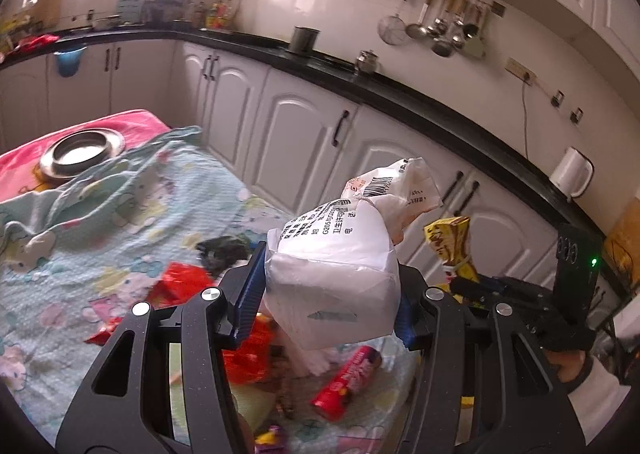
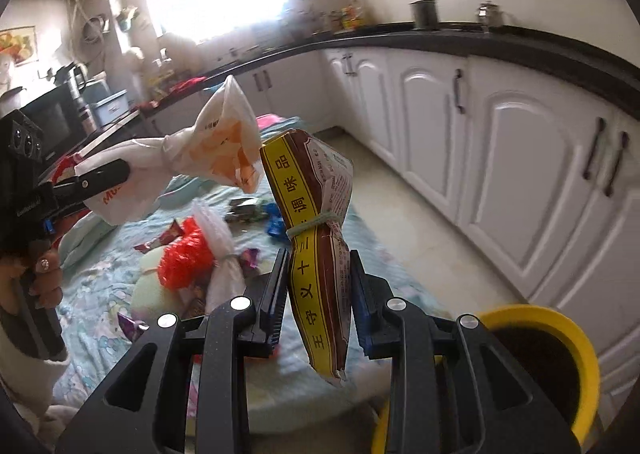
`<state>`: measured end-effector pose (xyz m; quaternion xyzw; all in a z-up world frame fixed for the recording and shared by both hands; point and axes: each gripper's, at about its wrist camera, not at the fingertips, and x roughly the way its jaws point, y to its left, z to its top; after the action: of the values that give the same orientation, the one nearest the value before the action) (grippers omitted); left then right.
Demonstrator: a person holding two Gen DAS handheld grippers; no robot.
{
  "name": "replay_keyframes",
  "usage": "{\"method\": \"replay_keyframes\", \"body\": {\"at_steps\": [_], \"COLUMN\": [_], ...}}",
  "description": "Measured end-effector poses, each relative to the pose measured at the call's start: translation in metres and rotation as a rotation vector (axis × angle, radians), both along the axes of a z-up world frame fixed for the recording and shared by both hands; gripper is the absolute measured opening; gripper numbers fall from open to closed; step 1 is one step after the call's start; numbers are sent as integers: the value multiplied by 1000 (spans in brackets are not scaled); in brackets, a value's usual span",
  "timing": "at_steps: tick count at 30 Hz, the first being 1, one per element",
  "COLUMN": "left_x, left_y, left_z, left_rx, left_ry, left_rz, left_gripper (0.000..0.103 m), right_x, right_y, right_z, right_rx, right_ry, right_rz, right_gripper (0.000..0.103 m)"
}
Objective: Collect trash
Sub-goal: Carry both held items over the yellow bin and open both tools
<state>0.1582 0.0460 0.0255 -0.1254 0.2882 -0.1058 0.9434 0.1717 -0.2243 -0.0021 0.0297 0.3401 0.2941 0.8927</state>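
1. Both tongs are loaded: the left tongs (image 1: 328, 294) are clamped about half-open on a white knotted bag (image 1: 340, 254), and the right tongs (image 2: 320, 294) are pinched narrow on a yellow-and-brown packet (image 2: 316, 230) tied with a band.
2. Each item stands with its long axis upward out of the pads, lifted clear above the blanket-covered worktop (image 1: 120, 214).
3. The yellow bin (image 2: 560, 338) sits low, just right of the right tongs, so I judge the packet is nearer to dropping in; the white bag is held well to the left of it.
4. Count: two pieces held, one bin.
5. Left on the blanket: a red tube (image 1: 346, 384), red wrappers (image 1: 180, 282) and several small scraps, too blurred to count.
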Motion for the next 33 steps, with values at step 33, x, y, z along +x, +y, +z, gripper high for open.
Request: {"method": "replay_keyframes", "body": {"at_steps": [33], "left_x": [3], "left_y": [-189], "left_z": [-79], "left_rx": [255], "left_ry": [155], "left_rz": [-338], "left_gripper": [45], "right_x": [-55], "right_y": [-164], "right_z": [-60], "right_rx": [-11], "right_ry": [158], "right_rz": [-446], "right_gripper": [28]}}
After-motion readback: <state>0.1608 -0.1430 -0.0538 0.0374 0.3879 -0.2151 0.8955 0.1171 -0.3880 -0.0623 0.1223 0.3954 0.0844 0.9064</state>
